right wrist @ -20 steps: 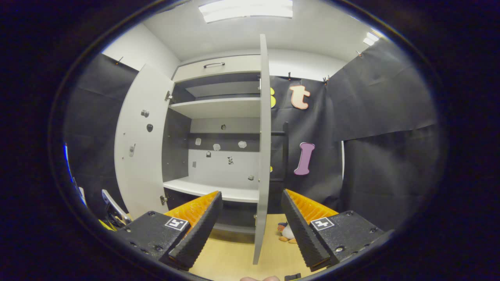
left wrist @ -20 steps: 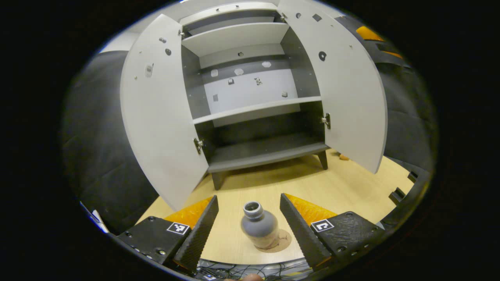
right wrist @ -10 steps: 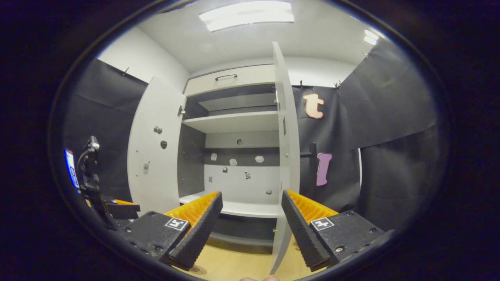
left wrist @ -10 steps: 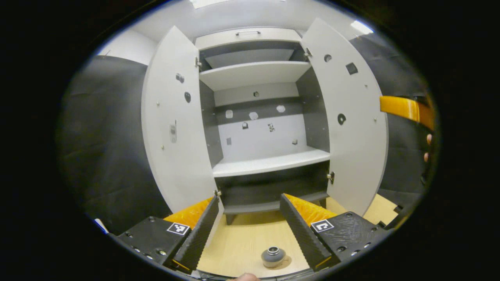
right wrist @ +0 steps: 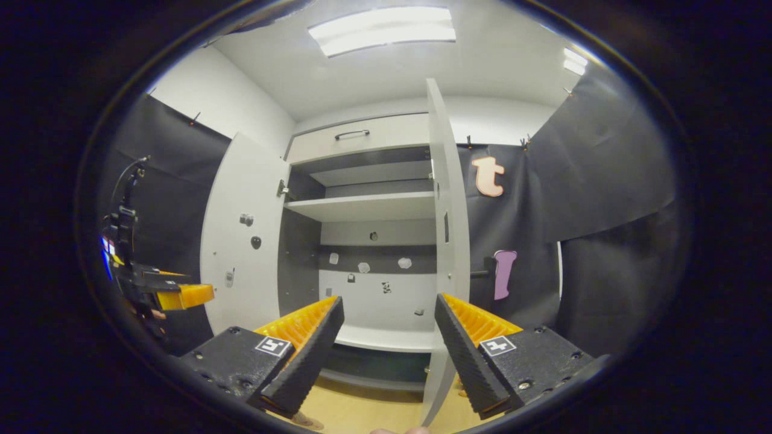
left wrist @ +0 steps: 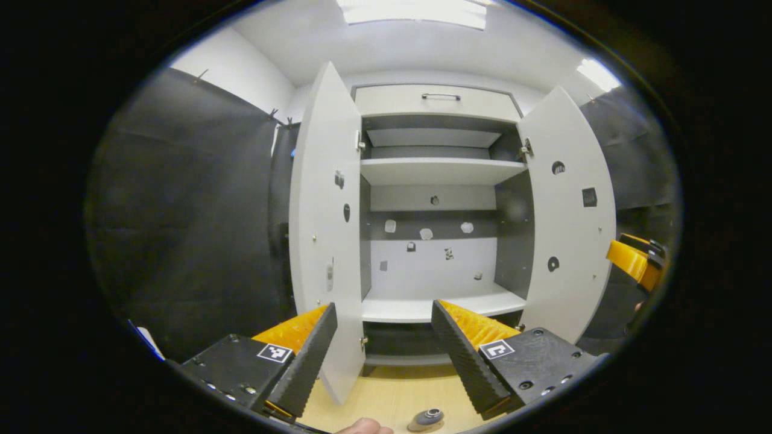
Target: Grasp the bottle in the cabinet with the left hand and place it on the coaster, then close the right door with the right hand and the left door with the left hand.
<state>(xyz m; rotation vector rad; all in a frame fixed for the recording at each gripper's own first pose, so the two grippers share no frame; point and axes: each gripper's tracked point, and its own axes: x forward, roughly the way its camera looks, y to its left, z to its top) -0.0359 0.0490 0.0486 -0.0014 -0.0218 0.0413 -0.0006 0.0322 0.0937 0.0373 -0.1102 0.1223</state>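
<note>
Right now the left gripper is hovering with its jaws spread wide and nothing between them, its ribbed black fingers framing the lower part of the cabinet. Just below it, at the bottom edge of the left gripper view, the grey bottle is standing on the round coaster on the wooden tabletop, apart from both fingers. A fingertip of the person is peeking in beside it.

Likewise the right gripper is hanging wide apart and holding nothing, pointing at the near edge of the right door, which is standing open and showing almost edge-on between its fingers. In the left gripper view that right door is swinging out to the right, and the right gripper is showing as an orange shape just past its outer edge.

The left door is standing open too, its lower corner reaching down between the left gripper's fingers. In the right gripper view the left gripper is appearing at the far left, beside the left door. Inside, the white shelves are sitting bare.
</note>
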